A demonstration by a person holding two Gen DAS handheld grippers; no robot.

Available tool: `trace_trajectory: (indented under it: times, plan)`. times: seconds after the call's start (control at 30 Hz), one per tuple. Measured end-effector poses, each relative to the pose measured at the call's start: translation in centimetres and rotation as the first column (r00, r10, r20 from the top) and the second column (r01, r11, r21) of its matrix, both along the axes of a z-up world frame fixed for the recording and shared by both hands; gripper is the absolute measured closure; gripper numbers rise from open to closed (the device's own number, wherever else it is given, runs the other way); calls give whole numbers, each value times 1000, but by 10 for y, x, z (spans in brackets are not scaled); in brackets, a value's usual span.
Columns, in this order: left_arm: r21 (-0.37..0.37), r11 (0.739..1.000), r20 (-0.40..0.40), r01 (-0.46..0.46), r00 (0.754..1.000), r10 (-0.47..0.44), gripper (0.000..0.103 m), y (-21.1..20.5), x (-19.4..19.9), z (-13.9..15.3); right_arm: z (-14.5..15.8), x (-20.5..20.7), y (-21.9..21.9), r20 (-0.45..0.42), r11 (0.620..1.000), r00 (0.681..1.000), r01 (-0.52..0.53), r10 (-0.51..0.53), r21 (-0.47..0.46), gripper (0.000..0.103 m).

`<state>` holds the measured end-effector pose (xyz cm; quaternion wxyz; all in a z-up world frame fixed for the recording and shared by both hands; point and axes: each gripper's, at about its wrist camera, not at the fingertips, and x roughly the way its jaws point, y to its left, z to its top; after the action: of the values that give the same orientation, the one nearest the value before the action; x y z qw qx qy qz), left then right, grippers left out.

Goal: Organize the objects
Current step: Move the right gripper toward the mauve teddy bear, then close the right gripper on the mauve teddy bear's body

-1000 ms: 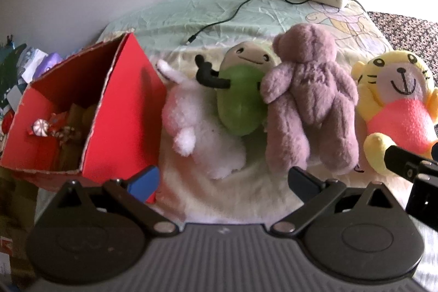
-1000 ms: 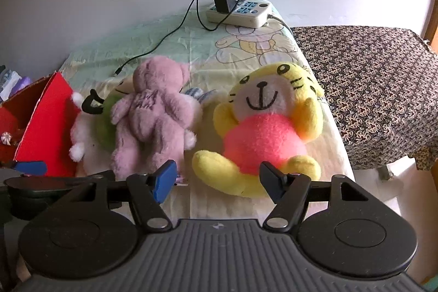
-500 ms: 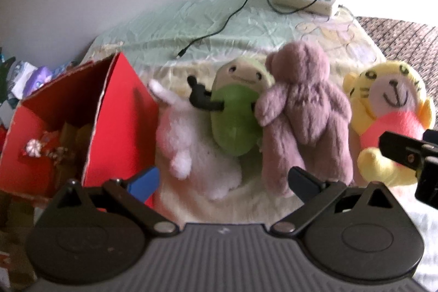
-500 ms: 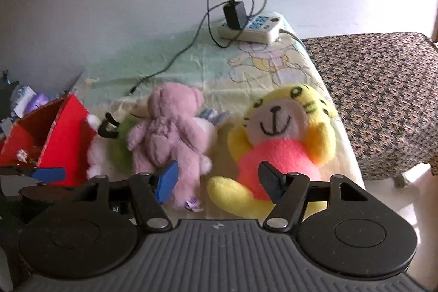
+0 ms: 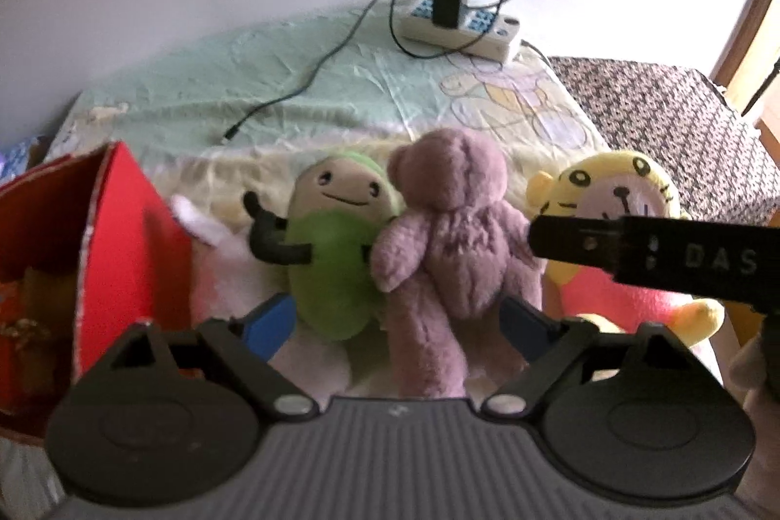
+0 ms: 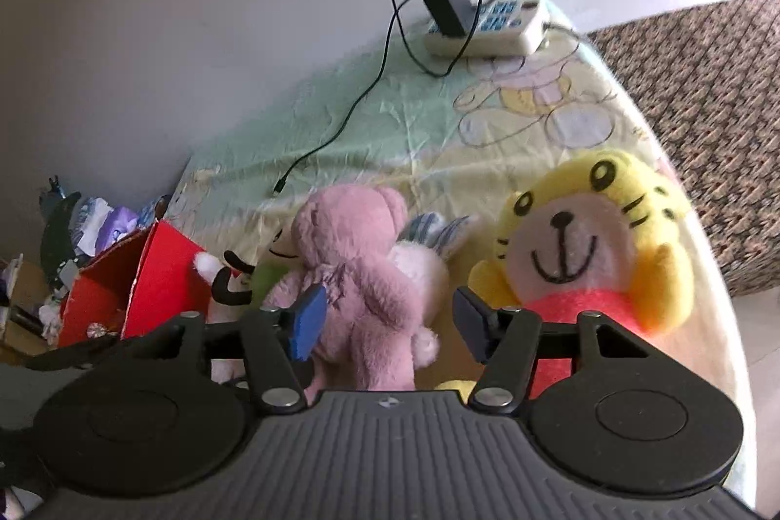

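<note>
Both hand-held grippers have swung toward the pink teddy bear [image 5: 453, 237], jaws closing, nothing gripped yet. Left hand-held gripper [image 5: 397, 322] straddles its legs; right hand-held gripper [image 6: 387, 320] alone shows a striped-eared plush [image 6: 438, 227] behind it.

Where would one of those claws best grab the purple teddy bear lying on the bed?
Probably around the purple teddy bear's soft middle, coming down from above and the near side. It lies stretched toward the camera, the green plush pressed against one flank, so its narrow torso fits between the pads.

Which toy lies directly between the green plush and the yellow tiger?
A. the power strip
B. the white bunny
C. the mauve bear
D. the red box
C: the mauve bear lies face down with the green plush at its left and the yellow tiger at its right.
</note>
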<state>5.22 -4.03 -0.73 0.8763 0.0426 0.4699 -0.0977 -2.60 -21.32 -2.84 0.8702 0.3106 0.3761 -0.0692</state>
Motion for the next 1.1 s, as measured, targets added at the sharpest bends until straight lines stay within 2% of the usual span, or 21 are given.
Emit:
trace_trajectory:
  times: [0.2,0.3,0.37,0.5,0.8,0.9,0.97,1.0,1.03,1.1]
  plan:
    - [-11,1000,-72,-16,997,15,16,1,19,-18,-9,13,-5,-3,999,1000,-28,28,39,42]
    - [-15,1000,-92,-16,996,15,12,0,26,-24,-14,18,-7,-7,998,999,-44,45,51,42]
    - [-5,1000,-90,-14,996,13,9,-2,27,-25,-17,21,-7,-7,996,998,-54,54,64,42]
    - [27,1000,-89,-3,996,5,10,-8,27,-29,-22,25,-6,0,996,998,-69,69,65,44]
    - [26,999,-100,-19,995,22,18,-8,31,-30,-28,31,-8,11,991,996,-84,83,108,45]
    - [19,1000,-105,-15,994,17,24,-10,30,-29,-24,29,-3,18,991,994,-110,109,78,50]
    - [13,1000,-104,-5,995,7,37,-11,27,-27,-22,27,-2,24,990,993,-120,118,69,53]
    - [7,1000,-105,5,994,-5,42,-12,26,-26,-21,26,-2,29,990,992,-122,120,67,59]
    - [2,1000,-109,16,994,-15,53,-13,25,-25,-20,25,-2,33,991,992,-120,118,64,70]
    - [17,1000,-108,12,994,-10,54,-14,23,-26,-19,23,-3,29,990,992,-128,127,53,79]
